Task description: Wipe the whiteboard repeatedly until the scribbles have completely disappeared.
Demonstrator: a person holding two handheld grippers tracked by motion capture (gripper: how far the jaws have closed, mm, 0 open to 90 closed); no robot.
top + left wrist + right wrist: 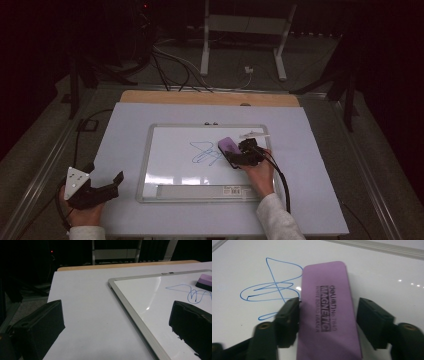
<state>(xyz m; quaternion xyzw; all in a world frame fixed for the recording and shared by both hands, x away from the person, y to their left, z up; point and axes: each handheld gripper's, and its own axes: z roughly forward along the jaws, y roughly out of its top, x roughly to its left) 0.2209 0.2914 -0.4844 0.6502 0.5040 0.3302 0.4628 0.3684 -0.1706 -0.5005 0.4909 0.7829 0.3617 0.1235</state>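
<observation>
Straddling the purple eraser [325,312] lengthwise, the right tool [328,320] is part-open, left jaw touching; scribble [270,286] lies frame-left.

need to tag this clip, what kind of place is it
Probably a lab or recording workspace, not a home: a white-topped table bearing a whiteboard, loose cables on the floor behind, a metal stand, dark surroundings. The right gripper straddles a purple eraser.

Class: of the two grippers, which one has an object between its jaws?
The right gripper: its jaws flank the purple eraser on the whiteboard, by the blue scribble. The left gripper has nothing between its jaws.
</observation>
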